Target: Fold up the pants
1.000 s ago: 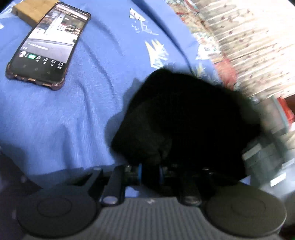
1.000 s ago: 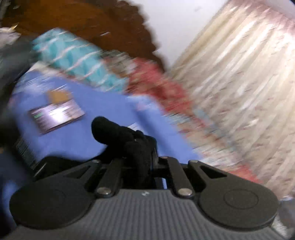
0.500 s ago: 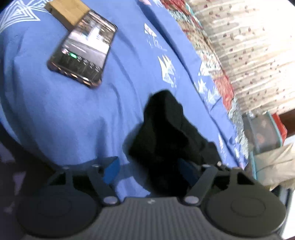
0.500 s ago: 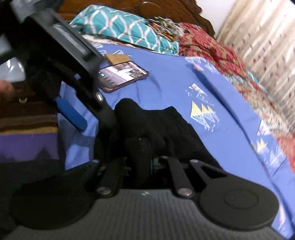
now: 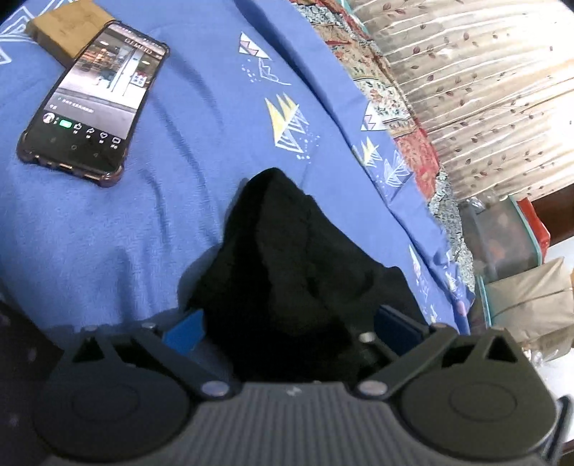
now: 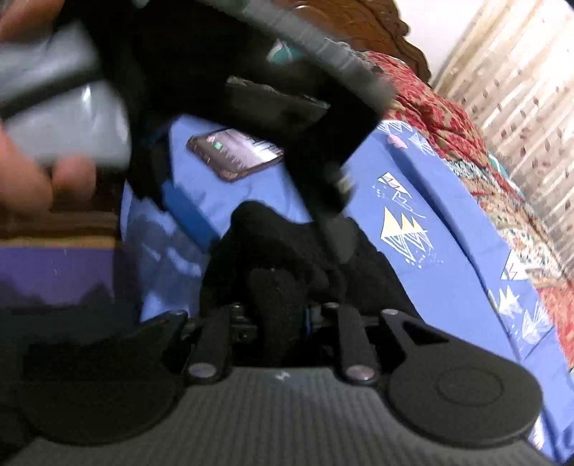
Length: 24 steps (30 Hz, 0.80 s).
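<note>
Pants [image 5: 287, 272] lay bunched in a dark heap on the blue printed bedsheet [image 5: 201, 200], near its edge, well short of the phone [image 5: 93, 107] and the tan block [image 5: 66, 25] beside it.

Left gripper [image 5: 287, 326]: jaws spread wide and opening, blue pads on either side of the heap, not pressing on the cloth. Black fabric sat between them but looked released.

Right gripper [image 6: 278, 315]: jaws narrow and opening, with a thick fold of the black cloth between them. Could not tell for certain whether the pads were pressing on it; the fold filled the gap.

The left tool and the hand [image 6: 32, 172] holding it showed blurred at the top of the right wrist view.

Handling, as judged: soft, thick, fleecy-looking fabric, light, limp, no stiffness; it slumps where dropped and will not hold a crease unaided. Not slippery, not fragile. The black cloth hides seams and edges.

Best hold, probably: waistband or a leg hem, one corner per gripper, so the cloth can be pulled flat before folding. None of these could be picked out in the heap.
</note>
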{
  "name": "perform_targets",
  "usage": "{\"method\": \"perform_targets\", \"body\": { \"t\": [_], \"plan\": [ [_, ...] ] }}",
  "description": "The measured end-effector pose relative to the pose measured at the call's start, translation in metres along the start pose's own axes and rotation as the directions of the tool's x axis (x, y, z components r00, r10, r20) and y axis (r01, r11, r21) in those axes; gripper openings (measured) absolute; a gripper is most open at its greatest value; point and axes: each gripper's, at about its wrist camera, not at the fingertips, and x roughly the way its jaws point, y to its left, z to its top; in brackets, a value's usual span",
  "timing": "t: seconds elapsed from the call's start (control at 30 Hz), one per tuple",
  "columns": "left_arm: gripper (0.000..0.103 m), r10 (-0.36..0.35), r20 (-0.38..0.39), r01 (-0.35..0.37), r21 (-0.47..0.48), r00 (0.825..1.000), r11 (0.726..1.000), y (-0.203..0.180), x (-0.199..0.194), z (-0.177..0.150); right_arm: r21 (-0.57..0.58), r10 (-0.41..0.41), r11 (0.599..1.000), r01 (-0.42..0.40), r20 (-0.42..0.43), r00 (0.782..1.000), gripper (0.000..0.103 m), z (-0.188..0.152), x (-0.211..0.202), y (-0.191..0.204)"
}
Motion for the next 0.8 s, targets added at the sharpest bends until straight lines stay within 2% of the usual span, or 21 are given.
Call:
{"method": "perform_targets", "body": {
  "t": [0.03, 0.1, 0.2, 0.3, 0.33, 0.43, 0.47, 0.53, 0.57, 0.6, 0.73, 0.77, 0.8],
  "plan": [
    [0.103, -0.003, 0.000, 0.003, -0.004, 1.000, 1.000, 0.002, -0.002, 0.000, 0.033, 0.018, 0.999, -0.019, 0.020, 1.000, 0.036, 0.002, -0.005, -0.006],
    [0.103, 0.005, 0.012, -0.005, -0.019, 1.000, 1.000, 0.009, -0.007, 0.001, 0.073, 0.062, 0.995, -0.066, 0.058, 0.996, 0.043, 0.005, -0.015, -0.010],
    [0.103, 0.022, 0.022, -0.021, -0.058, 1.000, 0.998, 0.022, -0.014, 0.002, 0.102, 0.173, 0.979, -0.176, 0.042, 0.984, 0.054, 0.006, -0.015, -0.008],
    [0.103, 0.029, 0.024, -0.027, -0.078, 0.999, 0.997, 0.027, -0.016, 0.002, 0.108, 0.204, 0.973, -0.202, -0.002, 0.979, 0.060, 0.002, -0.005, 0.000],
    [0.103, 0.029, 0.024, -0.027, -0.073, 0.999, 0.997, 0.025, -0.015, 0.001, 0.126, 0.221, 0.968, -0.218, -0.011, 0.975, 0.065, 0.000, -0.002, -0.001],
    [0.101, 0.030, 0.000, -0.030, -0.024, 1.000, 0.999, 0.014, -0.005, 0.001, 0.144, 0.229, 0.964, -0.225, -0.008, 0.973, 0.067, 0.000, -0.003, 0.000],
    [0.094, 0.042, -0.013, -0.042, -0.009, 0.999, 0.999, 0.010, 0.001, 0.001, 0.138, 0.220, 0.966, -0.218, -0.003, 0.975, 0.067, 0.002, -0.005, 0.001],
    [0.086, 0.102, -0.022, -0.102, 0.020, 0.995, 0.995, 0.004, 0.014, -0.001, 0.139, 0.208, 0.968, -0.208, 0.014, 0.978, 0.065, 0.004, -0.013, -0.002],
    [0.070, 0.109, -0.009, -0.109, 0.023, 0.994, 0.994, 0.004, 0.016, -0.002, 0.149, 0.212, 0.966, -0.212, 0.011, 0.977, 0.065, 0.003, -0.013, -0.012],
    [0.065, 0.123, -0.004, -0.123, 0.035, 0.992, 0.992, 0.002, 0.018, -0.001, 0.172, 0.209, 0.963, -0.209, 0.014, 0.978, 0.065, 0.000, -0.017, -0.017],
    [0.040, 0.101, 0.024, -0.101, 0.038, 0.995, 0.994, 0.002, 0.011, 0.006, 0.249, 0.121, 0.961, -0.121, 0.017, 0.993, 0.065, -0.019, -0.034, -0.035],
    [0.034, 0.098, 0.039, -0.100, 0.051, 0.994, 0.994, -0.001, 0.007, 0.009, 0.269, 0.106, 0.958, -0.102, 0.000, 0.994, 0.066, -0.028, -0.036, -0.039],
    [0.031, 0.088, 0.057, -0.092, 0.065, 0.994, 0.994, -0.005, 0.002, 0.013, 0.282, 0.097, 0.956, -0.085, -0.029, 0.995, 0.066, -0.035, -0.034, -0.039]
  ]
}}
